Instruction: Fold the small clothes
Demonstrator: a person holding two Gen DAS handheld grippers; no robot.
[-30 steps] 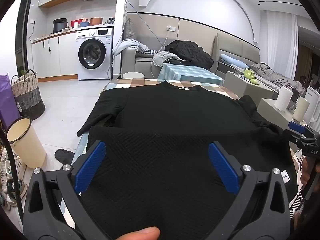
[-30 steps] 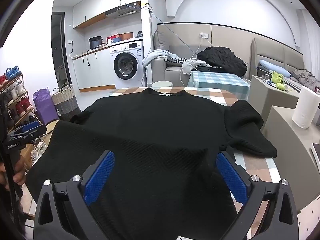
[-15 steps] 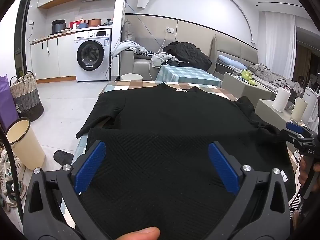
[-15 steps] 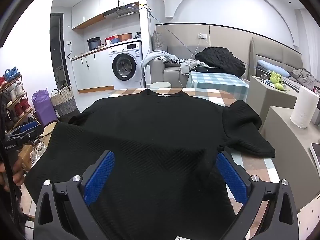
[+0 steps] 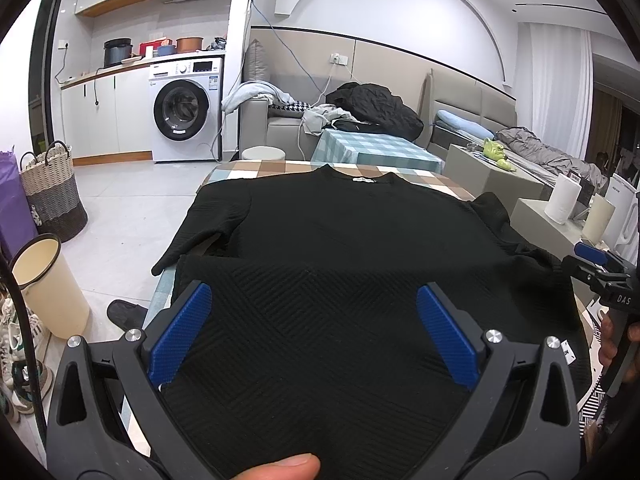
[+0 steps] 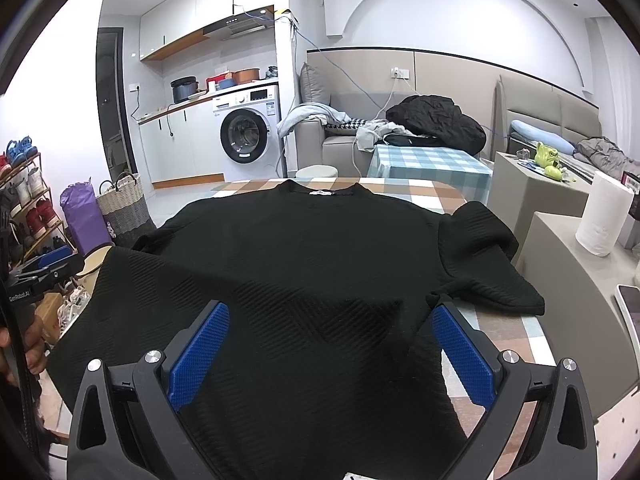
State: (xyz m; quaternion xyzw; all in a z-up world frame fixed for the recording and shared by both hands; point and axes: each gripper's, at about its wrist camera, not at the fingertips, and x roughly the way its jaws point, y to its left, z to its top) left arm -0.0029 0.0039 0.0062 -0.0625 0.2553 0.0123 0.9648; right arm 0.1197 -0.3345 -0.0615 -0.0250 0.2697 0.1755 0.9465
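Covering checked table: black top; washing machine behind.

Black herringbone-textured top, brown/blue checked tablecloth, blue gripper pads (black frames), white washer

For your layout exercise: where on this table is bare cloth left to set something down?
Free: the checked strip beyond the collar, and the patch beside the right sleeve. Crowded: the sweater covers the middle, under both open grippers.
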